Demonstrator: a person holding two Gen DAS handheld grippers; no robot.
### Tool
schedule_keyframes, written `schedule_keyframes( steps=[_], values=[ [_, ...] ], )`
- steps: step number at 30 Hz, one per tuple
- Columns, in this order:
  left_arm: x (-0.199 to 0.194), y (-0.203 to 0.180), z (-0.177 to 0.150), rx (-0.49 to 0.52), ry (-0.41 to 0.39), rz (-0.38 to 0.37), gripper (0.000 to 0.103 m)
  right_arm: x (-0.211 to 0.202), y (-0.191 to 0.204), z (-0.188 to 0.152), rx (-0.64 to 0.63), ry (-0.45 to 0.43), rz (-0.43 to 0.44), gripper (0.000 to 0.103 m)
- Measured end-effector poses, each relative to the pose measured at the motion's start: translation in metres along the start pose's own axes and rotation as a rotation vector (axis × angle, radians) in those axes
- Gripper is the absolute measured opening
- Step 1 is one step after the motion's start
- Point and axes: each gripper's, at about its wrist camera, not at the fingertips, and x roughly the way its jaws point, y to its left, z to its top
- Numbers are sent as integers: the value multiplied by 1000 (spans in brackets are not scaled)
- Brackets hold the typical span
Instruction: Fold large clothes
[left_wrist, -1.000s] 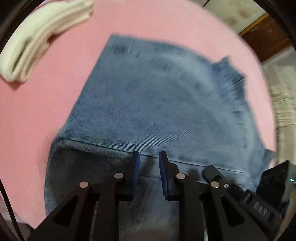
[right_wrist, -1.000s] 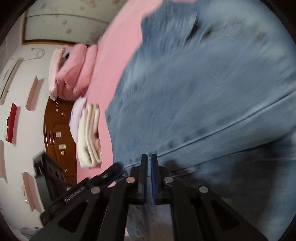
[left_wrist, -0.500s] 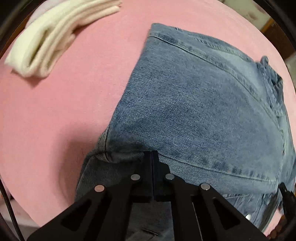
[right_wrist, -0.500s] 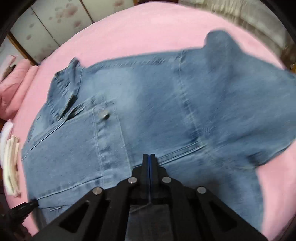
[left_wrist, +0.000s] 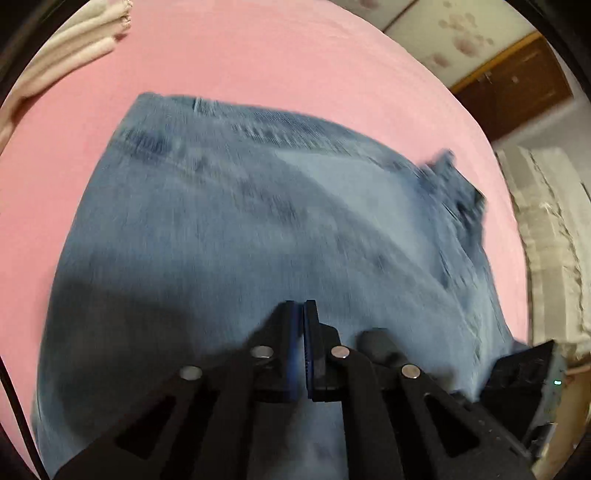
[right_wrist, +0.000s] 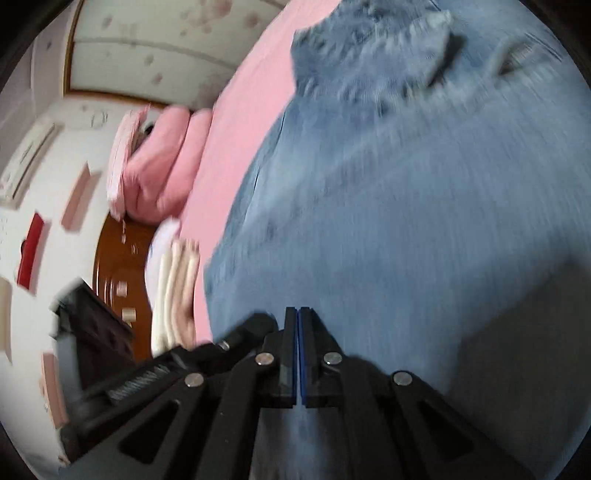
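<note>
On the pink bed (left_wrist: 258, 66) lies the denim shirt (left_wrist: 258, 221), each hand-held gripper, left (left_wrist: 303, 314) and right (right_wrist: 298, 317), pinched shut on its near fabric, likely to carry a fold across.

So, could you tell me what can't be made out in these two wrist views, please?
- Left wrist view: the denim shirt is motion-blurred, so no stitching reads; its lower part runs behind the left gripper.
- Right wrist view: the shirt's far part is blurred; whether the right gripper pinches cloth is hidden by its closed jaws.
- The cream towels are partly hidden.
</note>
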Motion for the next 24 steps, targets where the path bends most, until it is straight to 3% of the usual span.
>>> schedule_keyframes(
  steps=[3, 5, 8, 9, 10, 12, 16, 17, 18, 21, 23, 24],
  values=[
    [3, 7, 13, 39, -34, 48, 1, 0, -8, 29, -60, 12, -26, 0],
    [-5, 22, 21, 22, -89, 151, 1, -16, -20, 46, -89, 28, -54, 0],
    [-19, 57, 33, -60, -151, 262, 1, -79, -43, 60, -163, -48, -214, 0],
    [-24, 71, 37, -87, -158, 273, 1, -102, -54, 64, -162, -97, -321, 0],
    [-26, 79, 39, -101, -156, 281, 3, -115, -63, 65, -158, -122, -361, 0],
    [-28, 84, 41, -78, -159, 434, 3, -139, -75, 68, -131, -154, -389, 0],
    [-49, 77, 34, -116, -157, 366, 3, -128, -36, 56, -271, -150, -606, 0],
    [-58, 76, 38, -127, -170, 346, 3, -127, -32, 51, -282, -159, -601, 0],
    [-72, 70, 32, -138, -196, 298, 3, -125, -21, 44, -276, -175, -537, 0],
    [-96, 42, 7, -123, -192, 133, 7, -106, 5, 21, -176, -139, -252, 0],
    [-99, 34, -7, -108, -103, 23, 10, -79, 16, -1, -82, -42, -106, 0],
    [-90, 32, -14, -117, -17, -22, 11, -67, 18, -9, -39, -3, -59, 0]
  ],
)
